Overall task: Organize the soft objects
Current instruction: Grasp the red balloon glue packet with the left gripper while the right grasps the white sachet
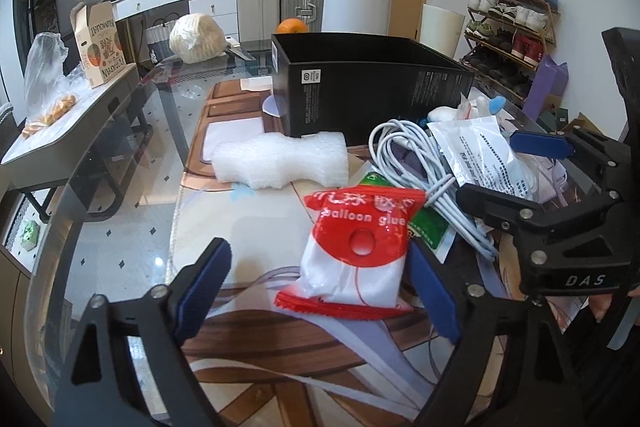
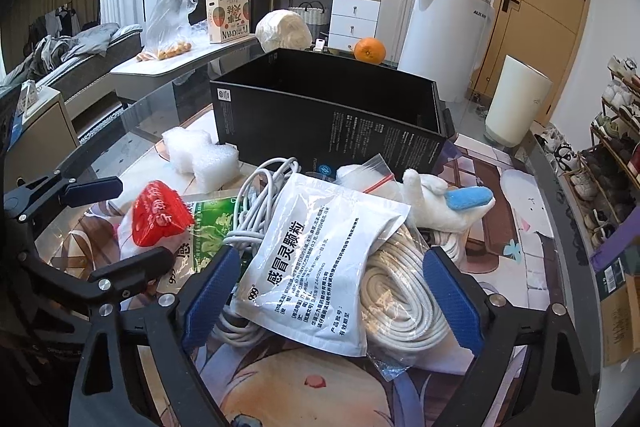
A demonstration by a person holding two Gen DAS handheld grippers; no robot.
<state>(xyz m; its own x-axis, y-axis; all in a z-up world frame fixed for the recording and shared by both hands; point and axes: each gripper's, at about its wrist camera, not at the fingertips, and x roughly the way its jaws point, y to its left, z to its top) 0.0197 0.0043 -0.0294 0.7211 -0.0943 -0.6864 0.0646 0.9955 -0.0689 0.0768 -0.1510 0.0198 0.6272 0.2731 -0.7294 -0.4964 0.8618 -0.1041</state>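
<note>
A red and white balloon glue packet lies on the table between the fingers of my open left gripper; it also shows in the right wrist view. My open right gripper straddles a white medicine sachet lying on a coiled white cable. A white plush toy with a blue tip lies behind it. A white foam piece and a pale blue cable bundle lie before the open black box. A green packet lies under the pile.
The glass table carries a printed mat. An orange and a wrapped white bundle sit behind the box. A side table with a kumquat carton stands left. Suitcases, a white bin and a shoe rack line the walls.
</note>
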